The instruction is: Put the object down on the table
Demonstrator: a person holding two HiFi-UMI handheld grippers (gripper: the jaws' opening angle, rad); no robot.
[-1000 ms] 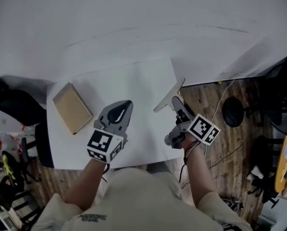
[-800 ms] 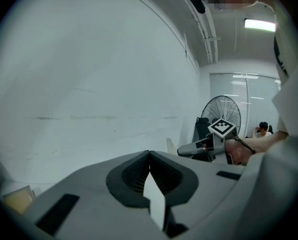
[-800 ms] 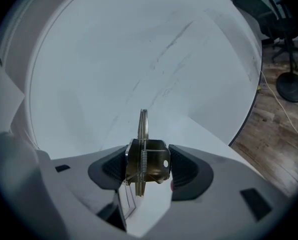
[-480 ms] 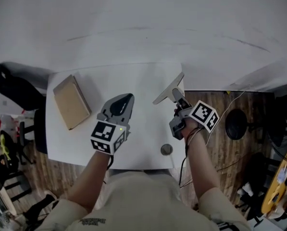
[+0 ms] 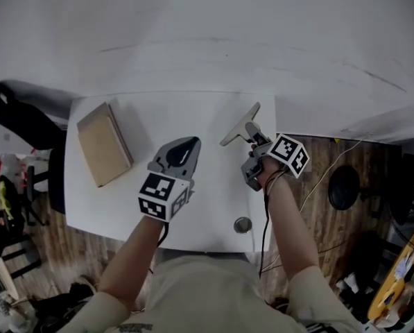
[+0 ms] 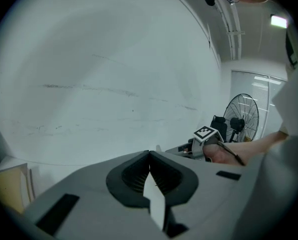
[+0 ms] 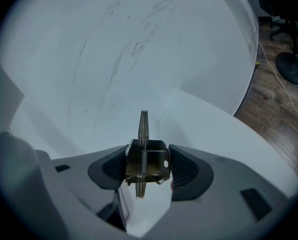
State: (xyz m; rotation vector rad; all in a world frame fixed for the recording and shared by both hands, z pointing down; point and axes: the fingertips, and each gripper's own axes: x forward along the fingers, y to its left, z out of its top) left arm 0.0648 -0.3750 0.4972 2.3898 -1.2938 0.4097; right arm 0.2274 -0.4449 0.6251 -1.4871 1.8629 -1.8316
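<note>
Metal clip (image 7: 144, 160) clamped in right gripper (image 5: 252, 140), frame centre right
Left gripper (image 5: 182, 151) closed, empty; released so near the table (image 5: 213, 113) edge, it may fall off

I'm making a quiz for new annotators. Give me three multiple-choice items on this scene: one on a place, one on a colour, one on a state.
1. Where on the table does the tan box lie? A right side; B left side; C front edge.
2. What colour is the table? A white; B black; C green.
3. The right gripper is: A open, empty; B out of view; C shut on the metal object.
B: the box sits by the left edge. A: its top shows plain white. C: both pads press the object's sides.
</note>
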